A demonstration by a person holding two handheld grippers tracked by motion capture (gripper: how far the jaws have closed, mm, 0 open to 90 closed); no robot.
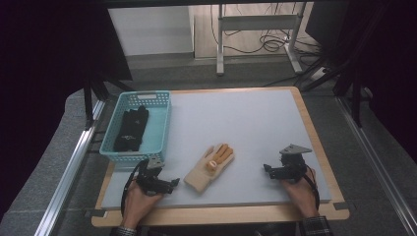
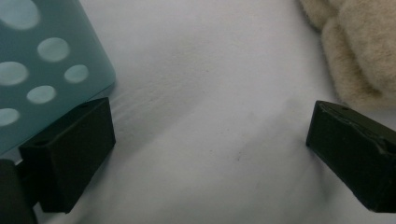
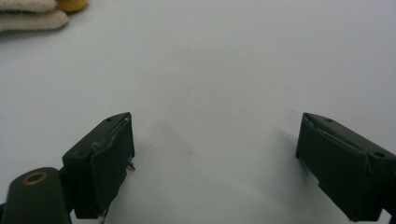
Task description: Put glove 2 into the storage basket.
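Lying flat on the table (image 1: 255, 128) between both grippers, the glove (image 1: 210, 168) looks soft, light and floppy. Left gripper (image 1: 169, 184) and right gripper (image 1: 267, 169) have jaws spread wide, holding nothing. Pinching the thick cuff seems best.

From above the near edge we look forward and down over the whole table (image 1: 246, 123). Our left gripper view sits low and very close to the surface, with the basket (image 2: 42, 70) corner and the cream glove (image 2: 359, 46) at its edges. Our right gripper view, equally low, catches that glove's (image 3: 28, 14) fingertips; the high view holds both.
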